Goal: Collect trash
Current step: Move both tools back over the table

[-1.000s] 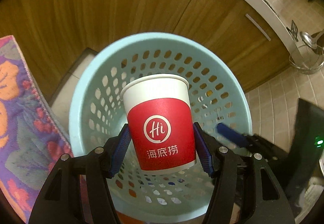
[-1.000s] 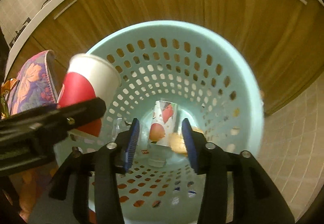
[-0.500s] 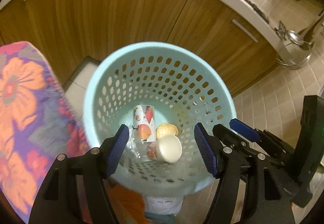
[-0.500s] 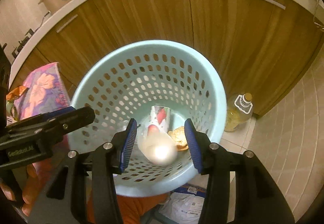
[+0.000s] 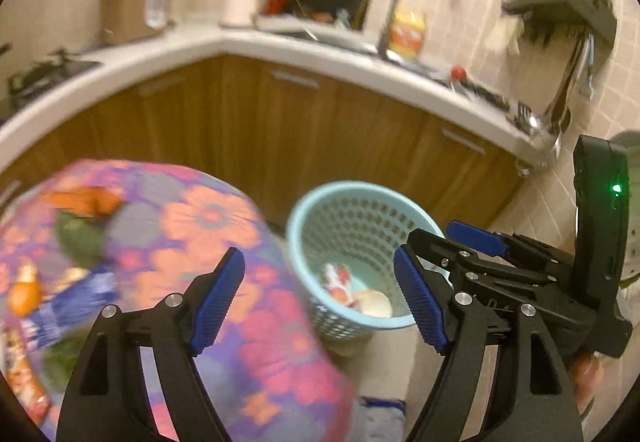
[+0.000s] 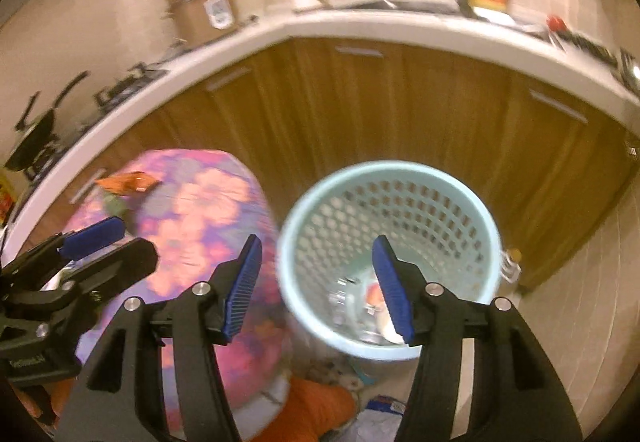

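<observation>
A light blue perforated trash basket (image 5: 320, 210) stands on the floor by the wooden cabinets; it also shows in the right wrist view (image 6: 472, 202). Inside lie a patterned cup (image 5: 336, 282) and a white paper cup (image 5: 376, 304) on its side. My left gripper (image 5: 320, 298) is open and empty, high above the basket's left edge. My right gripper (image 6: 318, 284) is open and empty above the basket's left rim. Trash wrappers (image 5: 60, 306) lie on the floral-covered table (image 5: 208, 226) at the left. The view is motion-blurred.
Wooden cabinets (image 6: 380, 102) under a white counter curve behind the basket. An oil bottle (image 6: 510, 264) stands on the tiled floor to the basket's right. An orange bag (image 6: 316, 406) and papers lie below the basket.
The left gripper opened and dropped the red-and-white cup into the basket. Both grippers then rose and pulled back, swinging left toward the floral table.
</observation>
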A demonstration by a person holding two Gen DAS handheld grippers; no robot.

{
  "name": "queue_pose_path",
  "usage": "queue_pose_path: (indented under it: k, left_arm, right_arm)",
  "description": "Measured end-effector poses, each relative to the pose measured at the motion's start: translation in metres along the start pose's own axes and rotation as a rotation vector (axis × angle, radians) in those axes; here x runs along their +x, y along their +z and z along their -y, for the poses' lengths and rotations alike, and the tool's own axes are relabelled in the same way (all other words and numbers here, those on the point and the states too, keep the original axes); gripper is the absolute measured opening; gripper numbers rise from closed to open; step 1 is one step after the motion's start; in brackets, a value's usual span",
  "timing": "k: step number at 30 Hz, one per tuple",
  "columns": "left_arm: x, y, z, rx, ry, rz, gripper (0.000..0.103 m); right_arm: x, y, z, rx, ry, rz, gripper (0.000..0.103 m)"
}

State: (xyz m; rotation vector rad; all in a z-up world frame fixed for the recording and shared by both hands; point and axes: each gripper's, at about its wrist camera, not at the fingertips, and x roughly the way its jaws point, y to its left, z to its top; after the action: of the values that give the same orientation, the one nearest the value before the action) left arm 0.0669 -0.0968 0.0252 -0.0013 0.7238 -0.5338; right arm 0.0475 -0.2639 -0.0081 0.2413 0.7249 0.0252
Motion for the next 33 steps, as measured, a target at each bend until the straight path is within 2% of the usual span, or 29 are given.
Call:
queue_pose_path:
  k: [5,12,15,22,26,28,33]
  left_arm:
    - [-0.064,-0.011,-0.052,-0.07,0.07,0.09,0.075]
    - [-0.133,-0.036,-0.138,-0.2,0.192,0.164,0.076]
    - [-0.156,-0.049,-0.173,-0.245,0.239,0.18,0.076]
    - [-0.177,-0.086,-0.241,-0.308,0.354,0.146,0.076]
    - [-0.169,-0.107,-0.272,-0.297,0.387,0.08,0.08]
    - [-0.163,-0.117,-0.285,-0.292,0.426,0.046,0.08]
    - [-0.143,-0.133,-0.305,-0.285,0.409,-0.022,0.08]
  right_arm:
    - [-0.006,-0.003,-0.062,-0.078,0.074,0.025,0.056]
    - [0.005,-0.021,-0.144,-0.19,0.172,0.006,0.057]
    - [0.01,-0.03,-0.168,-0.225,0.196,-0.003,0.061]
    - [0.029,-0.05,-0.21,-0.279,0.235,-0.042,0.063]
    - [0.045,-0.063,-0.226,-0.31,0.247,-0.071,0.063]
    - [0.05,-0.07,-0.234,-0.329,0.251,-0.083,0.063]
    - [0.056,-0.077,-0.244,-0.344,0.254,-0.098,0.065]
